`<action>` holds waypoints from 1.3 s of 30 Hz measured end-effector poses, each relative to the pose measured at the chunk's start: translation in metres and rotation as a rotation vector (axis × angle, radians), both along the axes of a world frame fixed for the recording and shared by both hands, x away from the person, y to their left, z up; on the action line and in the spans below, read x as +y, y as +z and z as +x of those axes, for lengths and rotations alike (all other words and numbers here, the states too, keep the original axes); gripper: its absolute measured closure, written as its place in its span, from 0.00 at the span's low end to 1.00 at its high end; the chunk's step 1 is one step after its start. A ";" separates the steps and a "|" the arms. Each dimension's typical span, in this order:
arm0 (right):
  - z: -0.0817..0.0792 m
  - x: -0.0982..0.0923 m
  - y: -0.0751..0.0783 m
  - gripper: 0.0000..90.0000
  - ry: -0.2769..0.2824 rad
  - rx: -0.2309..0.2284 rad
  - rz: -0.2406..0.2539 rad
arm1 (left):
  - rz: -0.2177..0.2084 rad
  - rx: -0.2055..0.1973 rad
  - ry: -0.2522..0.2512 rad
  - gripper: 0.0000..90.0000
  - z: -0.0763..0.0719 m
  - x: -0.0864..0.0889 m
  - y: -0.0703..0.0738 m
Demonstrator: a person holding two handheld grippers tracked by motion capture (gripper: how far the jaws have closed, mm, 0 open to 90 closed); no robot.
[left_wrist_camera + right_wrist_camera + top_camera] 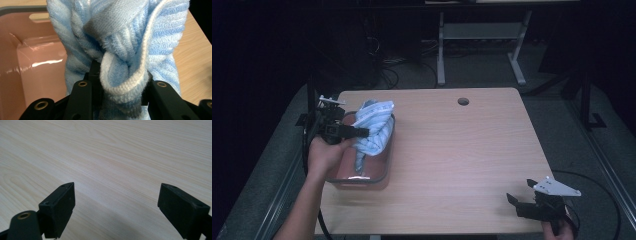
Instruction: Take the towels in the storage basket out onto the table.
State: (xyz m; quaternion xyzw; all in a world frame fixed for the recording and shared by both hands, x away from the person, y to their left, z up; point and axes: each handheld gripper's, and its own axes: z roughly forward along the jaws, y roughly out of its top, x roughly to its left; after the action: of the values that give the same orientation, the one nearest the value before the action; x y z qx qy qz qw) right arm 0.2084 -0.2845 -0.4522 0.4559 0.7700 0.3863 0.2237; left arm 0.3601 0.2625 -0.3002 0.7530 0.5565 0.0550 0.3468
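A: Biggest first, pls. What's being shown?

B: A wooden table (452, 150) is being viewed from above; a pink tub (379, 175) w/ a grey rim is being kept near its left edge.

A: And the work itself?

B: A blue-and-white striped towel (373, 127) is being held bunched up over the tub, its lower end being let hang down inside. Whether it's being put in or taken out can't be told from this alone.

A: How far along, approx.?

B: Prob. mid-way. The towel is being gripped and carried, but it isn't being rested flat anywhere yet, so placing or clearing the rim is being left to do.

A: Claws?

B: The left gripper (362, 132) is being clamped on a thick fold of the towel; in the left gripper view the cloth is being pinched between both jaws. The right gripper (518, 198) is being held idle near the table's right front corner, jaws wide apart, nothing between them.
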 end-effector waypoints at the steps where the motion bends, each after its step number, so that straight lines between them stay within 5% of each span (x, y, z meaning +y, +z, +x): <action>1: 0.000 0.000 0.000 0.15 -0.002 0.000 0.000 | 0.003 -0.001 -0.003 0.73 0.000 -0.001 0.002; 39: 0.001 -0.003 0.001 0.15 0.006 -0.002 0.003 | 0.041 -0.047 -0.134 0.73 0.016 -0.083 0.043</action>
State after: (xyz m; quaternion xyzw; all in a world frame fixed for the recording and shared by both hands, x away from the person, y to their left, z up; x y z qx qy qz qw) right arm 0.2089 -0.2878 -0.4515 0.4534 0.7705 0.3888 0.2226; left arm 0.3761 0.1791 -0.2570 0.7939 0.4954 0.0607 0.3473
